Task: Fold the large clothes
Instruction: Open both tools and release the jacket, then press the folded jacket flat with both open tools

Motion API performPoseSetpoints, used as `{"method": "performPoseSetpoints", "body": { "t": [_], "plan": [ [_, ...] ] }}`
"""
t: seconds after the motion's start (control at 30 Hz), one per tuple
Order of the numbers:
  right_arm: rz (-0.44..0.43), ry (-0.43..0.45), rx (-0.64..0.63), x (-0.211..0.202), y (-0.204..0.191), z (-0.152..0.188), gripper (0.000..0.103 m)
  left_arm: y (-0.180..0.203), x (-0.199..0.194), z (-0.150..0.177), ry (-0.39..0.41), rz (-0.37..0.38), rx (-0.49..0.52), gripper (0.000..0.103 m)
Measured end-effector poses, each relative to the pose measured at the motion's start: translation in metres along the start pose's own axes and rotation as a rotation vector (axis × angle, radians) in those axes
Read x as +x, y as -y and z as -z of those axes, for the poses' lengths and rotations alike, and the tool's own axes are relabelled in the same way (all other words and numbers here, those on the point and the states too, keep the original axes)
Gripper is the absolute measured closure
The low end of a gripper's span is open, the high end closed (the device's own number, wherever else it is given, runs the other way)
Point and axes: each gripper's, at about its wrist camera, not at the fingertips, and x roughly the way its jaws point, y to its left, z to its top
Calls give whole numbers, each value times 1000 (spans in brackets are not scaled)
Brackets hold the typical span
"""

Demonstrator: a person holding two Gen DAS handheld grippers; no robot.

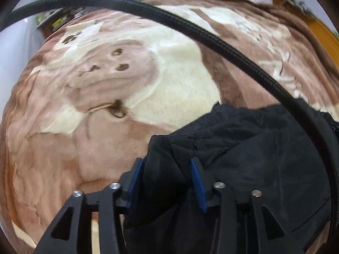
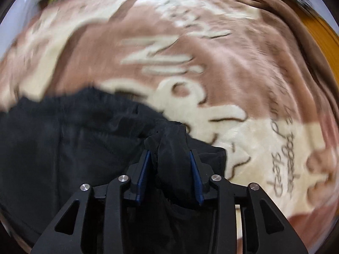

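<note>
Black garment (image 1: 250,154) lay bunched on the brown-and-cream blanket (image 1: 148,80) covering the bed, toward the near edge, w/ one end under each of our grippers. We judged it light, soft and a bit slick, prob. a thin woven jacket, so it should slump and slide rather than hold a crease; best taken at seams or corners, not mid-panel.

Left gripper (image 1: 167,182) stood over the garment's left end, jaws apart, a fold of cloth between the blue pads (image 1: 198,188) but not squeezed: released. Right gripper (image 2: 170,173) was likewise slack-jawed, w/ a loose hump of the garment (image 2: 70,148) rising between its pads, not pinched.

Left view alone showed a black braided cable (image 1: 211,33) arcing across the frame, the blanket's animal-face print, and clutter past the far edge. Right view, blurred, alone showed the cream lettering and an orange wooden edge (image 2: 324,40) at the blanket's far right corner.
</note>
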Motion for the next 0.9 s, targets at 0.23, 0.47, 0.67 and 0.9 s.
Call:
{"method": "performPoseSetpoints", "body": {
  "t": [0.23, 0.47, 0.67, 0.9],
  "plan": [
    [-23, 310, -47, -104, -19, 39, 47, -34, -75, 25, 186, -19, -139, 37],
    [-135, 398, -238, -121, -98, 102, 40, 22, -114, 85, 282, 98, -61, 37],
    [-197, 255, -219, -67, -147, 111, 40, 94, -64, 94, 166, 121, 70, 36],
    [-154, 130, -197, 1, -154, 101, 39, 100, -17, 78, 75, 65, 47, 33]
  ]
}}
